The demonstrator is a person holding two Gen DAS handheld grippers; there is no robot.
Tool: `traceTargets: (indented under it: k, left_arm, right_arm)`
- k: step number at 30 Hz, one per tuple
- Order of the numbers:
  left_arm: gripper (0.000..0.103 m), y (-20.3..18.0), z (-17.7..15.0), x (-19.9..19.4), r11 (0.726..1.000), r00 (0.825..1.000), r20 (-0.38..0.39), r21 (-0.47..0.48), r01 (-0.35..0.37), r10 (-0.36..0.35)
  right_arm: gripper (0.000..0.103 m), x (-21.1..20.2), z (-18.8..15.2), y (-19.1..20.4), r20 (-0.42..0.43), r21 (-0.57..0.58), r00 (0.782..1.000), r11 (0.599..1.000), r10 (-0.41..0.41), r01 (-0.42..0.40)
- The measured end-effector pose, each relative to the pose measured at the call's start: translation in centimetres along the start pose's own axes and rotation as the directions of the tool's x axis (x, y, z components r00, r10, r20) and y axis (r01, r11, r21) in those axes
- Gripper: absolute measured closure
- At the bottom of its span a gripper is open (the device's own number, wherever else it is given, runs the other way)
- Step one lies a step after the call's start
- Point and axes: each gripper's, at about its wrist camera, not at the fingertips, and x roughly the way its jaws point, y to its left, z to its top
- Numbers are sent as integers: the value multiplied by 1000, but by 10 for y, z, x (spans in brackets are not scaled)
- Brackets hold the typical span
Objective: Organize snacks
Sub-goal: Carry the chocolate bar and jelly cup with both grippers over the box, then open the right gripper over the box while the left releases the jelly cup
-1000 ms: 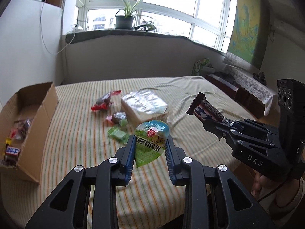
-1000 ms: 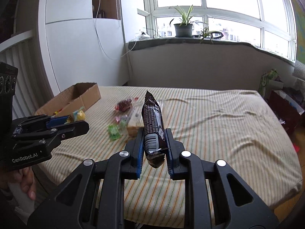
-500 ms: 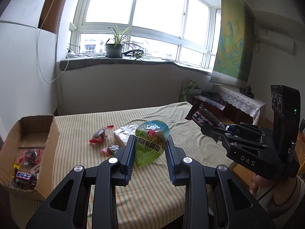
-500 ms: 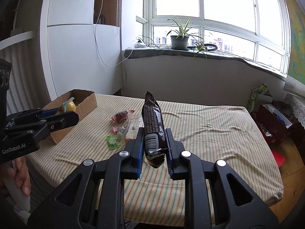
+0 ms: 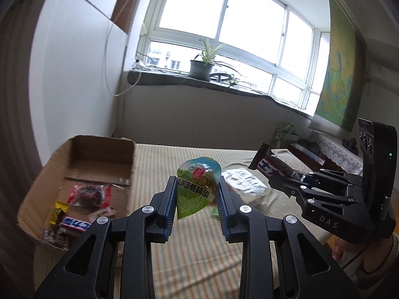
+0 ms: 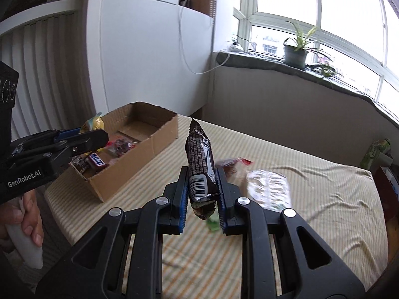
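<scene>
My left gripper is shut on a green teardrop-shaped snack pack, held in the air just right of the open cardboard box. Inside that box lie a red packet and a blue-and-white bar. My right gripper is shut on a dark chocolate bar that stands upright between the pads. In the left wrist view the same right gripper holds the chocolate bar at the right. The right wrist view has the left gripper over the cardboard box.
A clear-wrapped package and small snacks lie on the striped bedcover to the right of the box. A white wall and cable stand behind the box; a windowsill with a potted plant runs along the back.
Both grippers have swung left toward the cardboard box, still holding their snacks. The box now looms larger and nearer in both views; the loose snacks have slid to the right.
</scene>
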Motion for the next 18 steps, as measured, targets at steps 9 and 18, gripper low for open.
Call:
traceTargets:
  k: [9, 18]
  left_arm:
    - [75, 92, -6, -18, 973, 980, -13, -116, -201, 201]
    - [75, 102, -4, -20, 964, 974, -10, -140, -225, 226]
  right_arm:
    - [82, 57, 19, 74, -19, -67, 978, 976, 208, -209]
    - [82, 59, 34, 86, -6, -93, 971, 967, 238, -237]
